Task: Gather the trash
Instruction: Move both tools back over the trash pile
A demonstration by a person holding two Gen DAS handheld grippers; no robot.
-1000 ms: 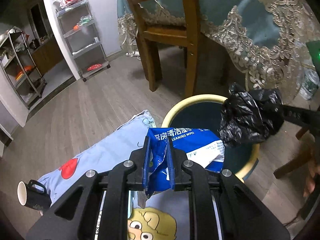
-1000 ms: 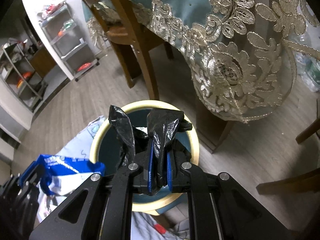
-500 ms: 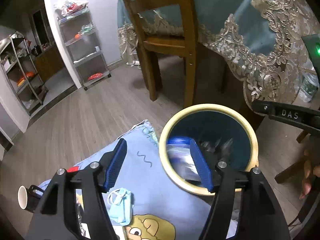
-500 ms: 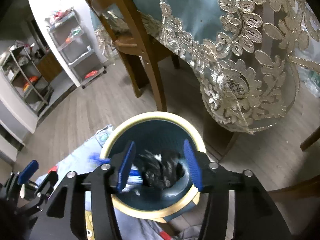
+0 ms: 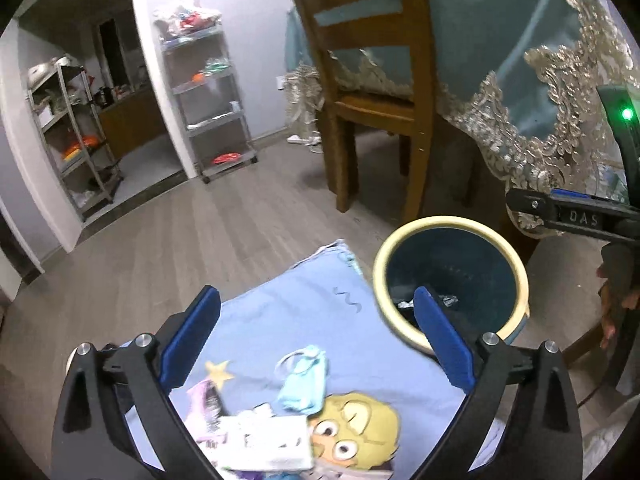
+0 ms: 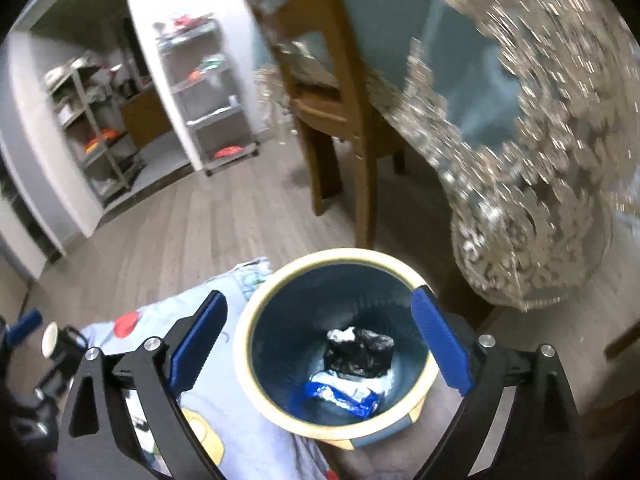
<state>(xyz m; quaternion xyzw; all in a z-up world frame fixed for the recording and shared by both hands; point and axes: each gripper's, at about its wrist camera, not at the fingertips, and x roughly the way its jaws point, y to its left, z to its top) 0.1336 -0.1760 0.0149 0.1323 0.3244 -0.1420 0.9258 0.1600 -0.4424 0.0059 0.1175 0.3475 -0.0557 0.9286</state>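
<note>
A dark blue bin with a cream rim point(image 5: 516, 264) point(image 6: 256, 376) stands on the floor by a light blue cartoon cloth point(image 5: 312, 312) point(image 6: 192, 308). In the bin lie a crumpled black bag point(image 6: 360, 354) and a blue wipes packet point(image 6: 340, 394). On the cloth lie a light blue face mask point(image 5: 304, 380), a purple wrapper point(image 5: 206, 402) and a white packet point(image 5: 264, 442). My left gripper point(image 5: 316, 336) is open and empty above the cloth, left of the bin. My right gripper point(image 6: 320, 338) is open and empty above the bin.
A wooden chair point(image 5: 372, 92) and a table with a teal lace-edged cloth point(image 5: 532, 92) stand behind the bin. Metal shelf racks point(image 5: 204, 92) stand at the back left. A dark mug point(image 6: 54, 344) sits at the cloth's left edge.
Both grippers opened and dropped the blue wipes packet and the black bag into the bin. Both then rose and drew back; the left one swung left over the cloth.
</note>
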